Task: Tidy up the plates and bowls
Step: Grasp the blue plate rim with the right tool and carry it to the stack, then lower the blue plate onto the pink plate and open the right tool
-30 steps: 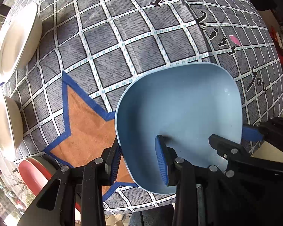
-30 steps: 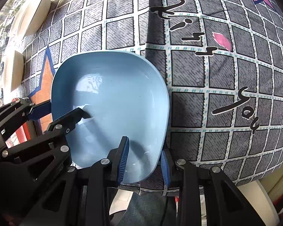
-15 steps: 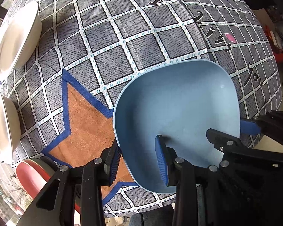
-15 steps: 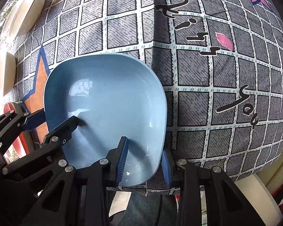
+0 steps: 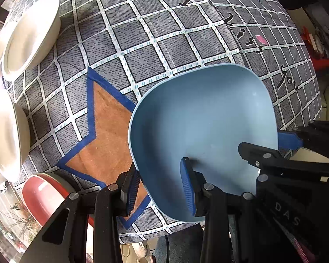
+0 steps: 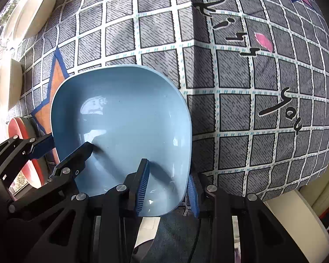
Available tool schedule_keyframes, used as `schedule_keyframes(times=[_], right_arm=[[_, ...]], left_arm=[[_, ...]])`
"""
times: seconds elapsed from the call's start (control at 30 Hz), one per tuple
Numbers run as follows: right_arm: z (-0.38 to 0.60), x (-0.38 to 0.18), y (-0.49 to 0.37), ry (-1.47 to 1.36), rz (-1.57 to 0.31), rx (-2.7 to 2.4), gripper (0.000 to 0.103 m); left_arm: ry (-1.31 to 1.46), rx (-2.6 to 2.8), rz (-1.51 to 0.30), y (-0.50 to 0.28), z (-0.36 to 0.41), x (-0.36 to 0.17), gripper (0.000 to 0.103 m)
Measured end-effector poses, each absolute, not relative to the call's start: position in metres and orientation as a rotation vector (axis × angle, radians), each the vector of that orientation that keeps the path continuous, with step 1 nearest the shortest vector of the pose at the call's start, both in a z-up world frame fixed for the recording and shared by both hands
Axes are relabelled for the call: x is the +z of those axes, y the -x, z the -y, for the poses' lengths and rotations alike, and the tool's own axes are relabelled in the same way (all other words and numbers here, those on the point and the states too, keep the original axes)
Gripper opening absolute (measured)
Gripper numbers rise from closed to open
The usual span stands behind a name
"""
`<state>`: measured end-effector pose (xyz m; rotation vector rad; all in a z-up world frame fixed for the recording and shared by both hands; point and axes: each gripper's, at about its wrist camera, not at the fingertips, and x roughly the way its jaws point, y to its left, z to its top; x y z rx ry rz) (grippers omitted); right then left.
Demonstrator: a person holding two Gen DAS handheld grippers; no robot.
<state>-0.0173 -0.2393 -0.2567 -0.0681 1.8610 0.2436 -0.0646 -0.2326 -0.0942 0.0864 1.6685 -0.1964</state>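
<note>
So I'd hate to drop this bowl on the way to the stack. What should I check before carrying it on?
1. Left gripper straddles the blue bowl rim: ok.
2. Right gripper straddles the opposite rim: ok.
3. Bowl empty: ok.
4. Bowl clear of the tablecloth: cannot tell.
5. Cream bowls free to receive it: ok.
6. Red bowl sits close beside the left gripper: not ok.
</note>
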Motion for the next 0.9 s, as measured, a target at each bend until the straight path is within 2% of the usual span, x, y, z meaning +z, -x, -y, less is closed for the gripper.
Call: schedule_keyframes(times=[0.23, 0.47, 0.9], right_arm=[[0.207, -0.221, 0.002, 0.103, -1.792, 0.309, 0.036], [0.149, -0.197, 0.002, 0.163, -1.774, 0.438, 0.036], [0.044, -0.204, 0.038, 0.316, -1.826, 0.677, 0.036]], left_arm=[[-0.023, -0.119, -1.606, 0.074, 0.188, -0.061, 0.039], [0.128, -0.007, -1.595, 0.104, 0.112, -0.043, 0.039], [0.228, 0.166, -1.643, 0.180, 0.013, -0.039, 0.039]])
